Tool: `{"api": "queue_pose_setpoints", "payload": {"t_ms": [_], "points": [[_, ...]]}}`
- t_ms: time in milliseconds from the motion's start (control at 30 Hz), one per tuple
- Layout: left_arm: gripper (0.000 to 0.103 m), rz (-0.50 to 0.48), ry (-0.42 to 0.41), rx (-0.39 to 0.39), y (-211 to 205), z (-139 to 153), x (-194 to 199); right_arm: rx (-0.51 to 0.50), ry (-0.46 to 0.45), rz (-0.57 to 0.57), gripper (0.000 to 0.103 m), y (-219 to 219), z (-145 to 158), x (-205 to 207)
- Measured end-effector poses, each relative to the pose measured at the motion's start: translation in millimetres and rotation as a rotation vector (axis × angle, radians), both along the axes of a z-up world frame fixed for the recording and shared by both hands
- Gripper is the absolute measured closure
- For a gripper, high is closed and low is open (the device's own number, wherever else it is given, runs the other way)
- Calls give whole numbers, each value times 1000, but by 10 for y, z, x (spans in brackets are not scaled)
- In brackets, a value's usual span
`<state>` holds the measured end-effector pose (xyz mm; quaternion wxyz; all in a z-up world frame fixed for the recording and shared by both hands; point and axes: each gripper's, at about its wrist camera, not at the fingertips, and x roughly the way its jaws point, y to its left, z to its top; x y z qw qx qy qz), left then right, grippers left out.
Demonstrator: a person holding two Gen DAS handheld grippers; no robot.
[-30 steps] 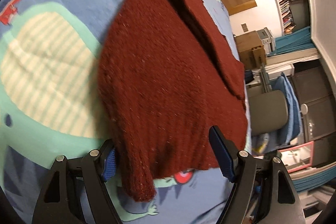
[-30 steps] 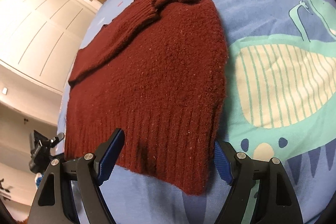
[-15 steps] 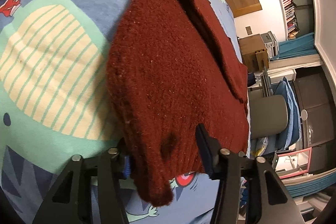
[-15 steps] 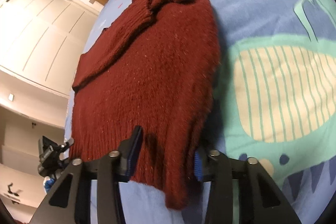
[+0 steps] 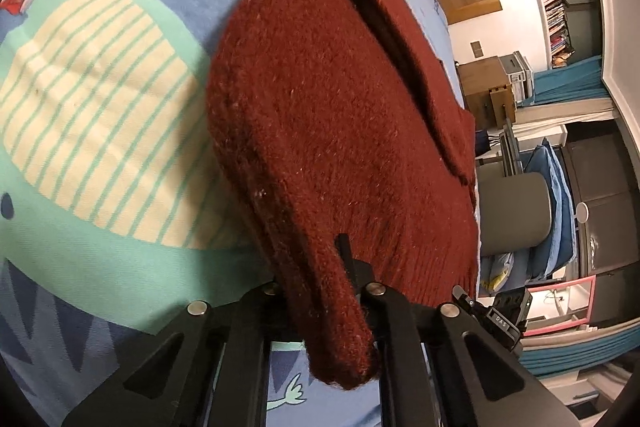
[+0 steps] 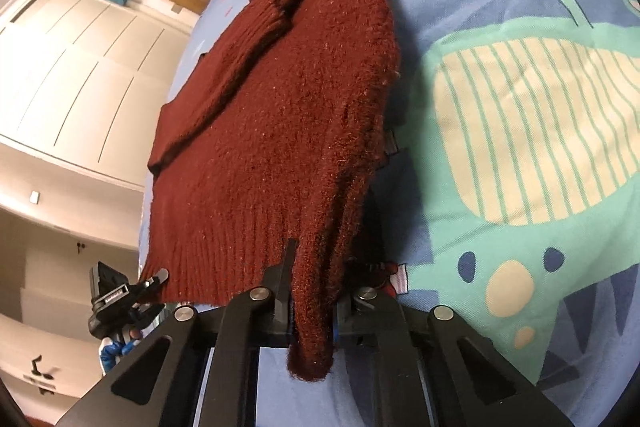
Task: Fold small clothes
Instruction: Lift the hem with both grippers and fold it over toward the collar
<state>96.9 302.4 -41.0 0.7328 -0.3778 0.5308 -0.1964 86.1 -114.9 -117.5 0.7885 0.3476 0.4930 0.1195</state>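
Sweater [image 5: 340,115], dark red knit, lies on the whale-print sheet [image 5: 100,75], its near ribbed hem pinched at both corners: left gripper [image 5: 320,291] and right gripper [image 6: 310,291] each clench a bunched corner, presumably to carry the hem toward the far collar. A second ago both jaws stood open astride the hem.

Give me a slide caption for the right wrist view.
Right claw pinching the maroon sweater's hem on a whale-print bedsheet.
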Motion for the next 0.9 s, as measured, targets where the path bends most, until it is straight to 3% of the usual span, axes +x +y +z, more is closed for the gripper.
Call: {"api": "queue_pose_setpoints", "payload": {"t_ms": [167,467,733,900], "points": [[96,28,-55,-45,98,225,90,11,-59,-14,93,-43,197,50],[96,42,-218,-81,22,905,598,16,-223,-28,94,-137,842,411],[96,32,-345,-8,-223,1447,1370,-37,-341,-38,94,-231,1376,1101],[96,45,-326,66,-344,1340,1825,-69,-345,-63,94,-251,1460,1628]]}}
